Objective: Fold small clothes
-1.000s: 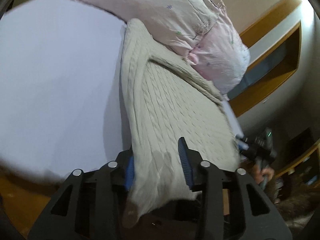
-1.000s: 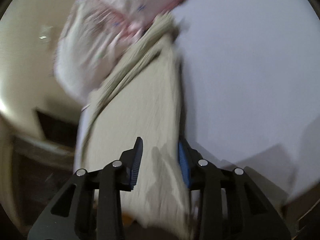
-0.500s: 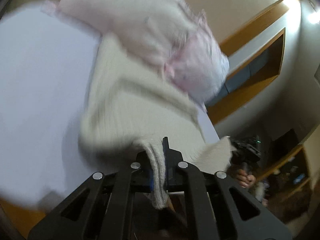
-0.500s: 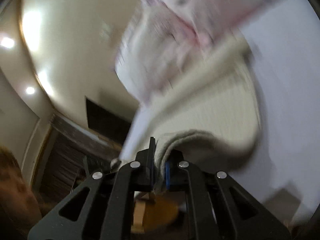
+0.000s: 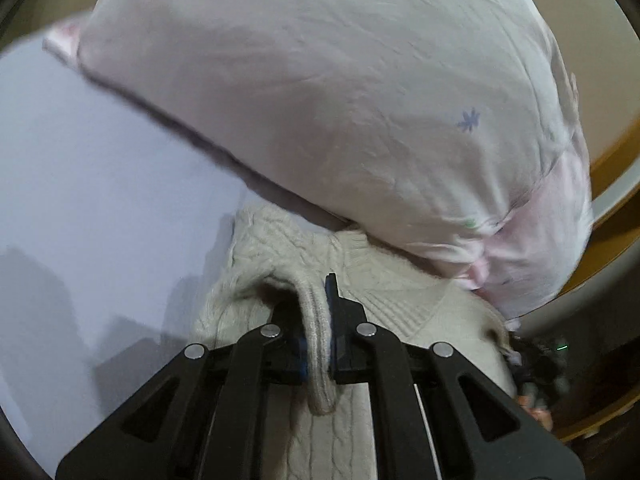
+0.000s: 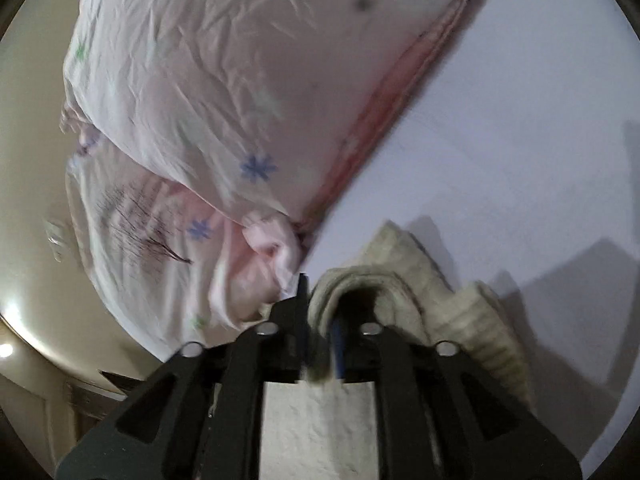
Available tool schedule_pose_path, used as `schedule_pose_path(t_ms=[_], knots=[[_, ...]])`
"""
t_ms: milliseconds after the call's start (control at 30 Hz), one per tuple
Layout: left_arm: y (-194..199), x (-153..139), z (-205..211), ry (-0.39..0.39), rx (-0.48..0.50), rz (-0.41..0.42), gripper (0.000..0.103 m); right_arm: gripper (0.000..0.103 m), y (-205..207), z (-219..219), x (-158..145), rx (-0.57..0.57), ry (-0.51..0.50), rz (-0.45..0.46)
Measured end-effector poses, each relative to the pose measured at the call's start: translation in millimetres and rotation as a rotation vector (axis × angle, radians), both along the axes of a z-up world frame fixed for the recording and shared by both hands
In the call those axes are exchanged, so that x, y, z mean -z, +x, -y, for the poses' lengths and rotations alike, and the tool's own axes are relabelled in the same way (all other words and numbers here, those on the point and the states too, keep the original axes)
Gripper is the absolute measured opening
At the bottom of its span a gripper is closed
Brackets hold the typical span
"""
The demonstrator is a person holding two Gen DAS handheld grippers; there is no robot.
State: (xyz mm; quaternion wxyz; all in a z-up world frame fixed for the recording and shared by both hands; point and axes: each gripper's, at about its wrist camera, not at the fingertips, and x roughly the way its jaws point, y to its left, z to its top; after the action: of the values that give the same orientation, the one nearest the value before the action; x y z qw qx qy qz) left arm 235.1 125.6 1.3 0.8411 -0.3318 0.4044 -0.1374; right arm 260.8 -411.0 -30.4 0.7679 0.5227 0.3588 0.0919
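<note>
While pillow [image 5: 340, 112] looms, both grippers clamp sweater [image 5: 280, 256].

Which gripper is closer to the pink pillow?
Hard to call; maybe the right. The right gripper, shut on the sweater, sits just beside the pillow corner. The left gripper, also shut on the sweater, sits just below the pillow.
</note>
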Motion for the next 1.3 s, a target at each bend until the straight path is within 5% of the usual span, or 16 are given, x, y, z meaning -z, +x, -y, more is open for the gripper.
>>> schedule_pose_path(t_ms=[33,100,167,433,667,733,833,933,1033,1200,1300], knots=[[-4.0,-1.1,-3.1,-0.024,-0.001,-0.001,0.014,0.064,-0.9,2.2,-5.0,0.008,0.018,0.059],[-18.1,-10.6,-16.8,-0.052,-0.021,0.020,0.063,0.101,-11.2,8.9,-19.8,0.068,-0.040,0.135],[-40.7,-23.0,-27.2,-0.013,-0.063,0.077,0.078,0.101,-30.7,18.3,-33.2,0.134,-0.106,0.204],[-58.0,1.4,-22.9,0.035,0.023,-0.052,0.075,0.101,-23.4,11.9,-24.3,0.044,-0.101,0.188],[-63.4,13.9,-9.8,-0.038,0.036,-0.102,0.027,0.101,-18.4,1.9,-20.3,-0.020,-0.052,0.180],[-61.3,13.2,-8.1,-0.127,0.028,-0.095,0.022,0.101,-16.8,1.3,-21.9,-0.032,-0.046,0.180],[-58.9,-19.7,9.6,-0.159,0.078,-0.004,0.020,0.101,-17.9,5.7,-27.4,-0.051,-0.034,0.197],[-51.6,-68.3,61.3,-0.201,0.213,0.124,0.020,0.101,-25.6,15.6,-43.3,-0.046,-0.058,0.242],[-35.8,-92.8,158.8,-0.275,0.437,0.197,0.019,0.101,-36.5,31.0,-59.3,-0.015,-0.107,0.278],[-4.7,-53.8,315.6,-0.237,0.718,0.061,0.019,0.101,-43.5,63.3,-65.0,0.003,-0.169,0.248],[-11.2,-54.6,329.4,-0.337,0.787,0.066,0.020,0.101,-40.5,78.4,-56.6,-0.031,-0.137,0.182]])
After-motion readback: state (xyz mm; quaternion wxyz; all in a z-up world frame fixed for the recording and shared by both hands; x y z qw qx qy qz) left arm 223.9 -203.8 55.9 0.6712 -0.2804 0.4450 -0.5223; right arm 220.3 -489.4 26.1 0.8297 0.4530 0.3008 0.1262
